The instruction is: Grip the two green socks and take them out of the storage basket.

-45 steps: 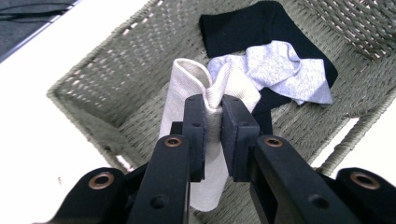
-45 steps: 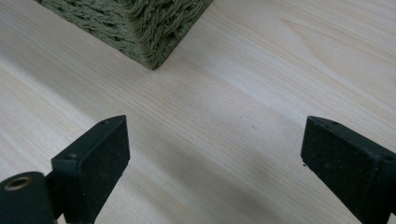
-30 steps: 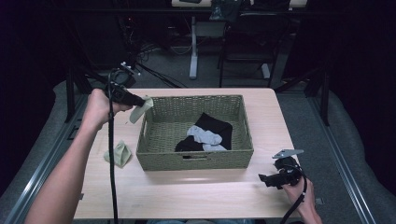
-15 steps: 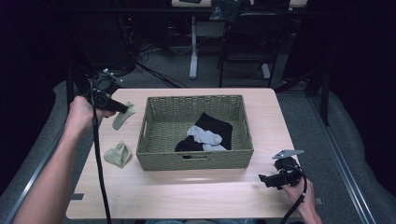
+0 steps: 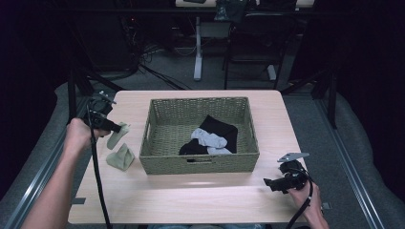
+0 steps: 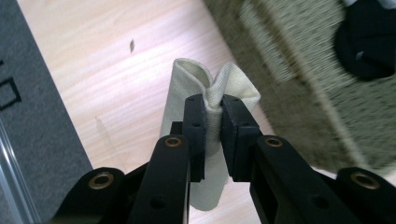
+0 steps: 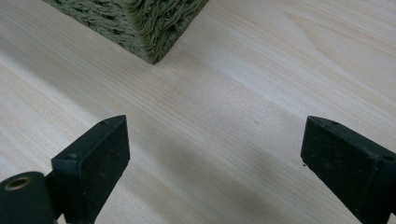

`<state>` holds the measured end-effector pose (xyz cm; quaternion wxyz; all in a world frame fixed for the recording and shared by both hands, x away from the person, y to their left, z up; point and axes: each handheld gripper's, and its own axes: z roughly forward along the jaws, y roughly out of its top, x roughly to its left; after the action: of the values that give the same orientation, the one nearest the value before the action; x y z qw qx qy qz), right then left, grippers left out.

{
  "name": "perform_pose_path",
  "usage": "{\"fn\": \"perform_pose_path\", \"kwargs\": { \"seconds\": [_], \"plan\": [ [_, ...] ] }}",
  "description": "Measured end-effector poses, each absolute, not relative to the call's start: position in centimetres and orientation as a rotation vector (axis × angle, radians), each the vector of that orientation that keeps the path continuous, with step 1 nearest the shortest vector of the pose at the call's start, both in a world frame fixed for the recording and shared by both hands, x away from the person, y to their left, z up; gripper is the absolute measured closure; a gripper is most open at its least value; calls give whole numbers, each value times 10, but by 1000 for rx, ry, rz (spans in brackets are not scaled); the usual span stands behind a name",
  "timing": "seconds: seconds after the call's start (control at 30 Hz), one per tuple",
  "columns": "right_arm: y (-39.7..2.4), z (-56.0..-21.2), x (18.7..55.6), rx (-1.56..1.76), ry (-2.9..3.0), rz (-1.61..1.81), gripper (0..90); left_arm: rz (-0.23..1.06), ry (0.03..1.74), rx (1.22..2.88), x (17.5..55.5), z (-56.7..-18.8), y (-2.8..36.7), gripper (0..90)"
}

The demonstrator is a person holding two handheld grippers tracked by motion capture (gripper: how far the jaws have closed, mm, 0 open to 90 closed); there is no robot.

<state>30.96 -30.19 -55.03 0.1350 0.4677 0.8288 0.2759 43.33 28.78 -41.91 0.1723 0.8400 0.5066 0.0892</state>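
Observation:
My left gripper (image 5: 111,127) is shut on a pale green sock (image 5: 117,135), which hangs just left of the woven basket (image 5: 200,164). In the left gripper view the sock (image 6: 187,98) is pinched between the black pads, folded above them, over the wooden table. A second pale green sock (image 5: 121,158) lies crumpled on the table below it. Black socks (image 5: 220,129) and a grey sock (image 5: 208,140) lie inside the basket. My right gripper (image 5: 268,183) rests near the table's front right, open, with bare wood between its jaws (image 7: 210,154).
The basket's corner (image 7: 154,28) stands ahead of my right gripper. The table (image 5: 191,195) has free room along its front. A grey floor (image 6: 32,93) lies past the left edge. Dark chairs and stands sit behind the table.
My left hand has carried the pale green sock leftward and down, away from the basket's left rim toward the table. The right hand has stayed still.

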Motion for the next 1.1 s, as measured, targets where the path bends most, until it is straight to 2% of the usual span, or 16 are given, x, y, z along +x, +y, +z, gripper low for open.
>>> {"fn": "perform_pose_path", "kwargs": {
  "seconds": [0.27, 0.4, 0.5, 0.57, 0.63, 0.7, 0.73, 0.77, 0.8, 0.87, 0.9, 0.97, 1.03, 1.1],
  "plan": [
    [-305, -548, 303, 1357, 2391, 791, 75, 188, 1524, 2375, 440, -472, 287, 805],
    [-306, -548, 301, 1366, 2379, 793, 75, 181, 1534, 2367, 443, -483, 285, 801],
    [-306, -547, 299, 1365, 2375, 785, 75, 170, 1543, 2366, 446, -493, 282, 787],
    [-305, -547, 299, 1367, 2375, 778, 75, 152, 1553, 2359, 448, -500, 281, 745],
    [-306, -548, 299, 1372, 2378, 774, 75, 141, 1565, 2344, 450, -506, 280, 636],
    [-307, -548, 298, 1376, 2376, 779, 75, 120, 1572, 2324, 453, -512, 281, 616],
    [-308, -548, 298, 1380, 2375, 781, 75, 125, 1579, 2322, 453, -516, 281, 468],
    [-308, -548, 298, 1380, 2375, 781, 75, 125, 1579, 2322, 453, -516, 281, 395],
    [-309, -548, 297, 1379, 2373, 776, 75, 140, 1573, 2318, 452, -515, 281, 395],
    [-309, -548, 297, 1379, 2372, 784, 75, 180, 1555, 2299, 445, -508, 280, 264],
    [-309, -548, 297, 1379, 2372, 785, 74, 197, 1539, 2301, 441, -504, 280, 156],
    [-309, -548, 297, 1378, 2376, 785, 75, 250, 1518, 2294, 430, -494, 281, 139],
    [-309, -548, 297, 1378, 2375, 786, 74, 289, 1508, 2282, 418, -485, 283, 61],
    [-308, -548, 296, 1378, 2369, 784, 74, 325, 1501, 2254, 404, -479, 287, 25]
  ]
}}
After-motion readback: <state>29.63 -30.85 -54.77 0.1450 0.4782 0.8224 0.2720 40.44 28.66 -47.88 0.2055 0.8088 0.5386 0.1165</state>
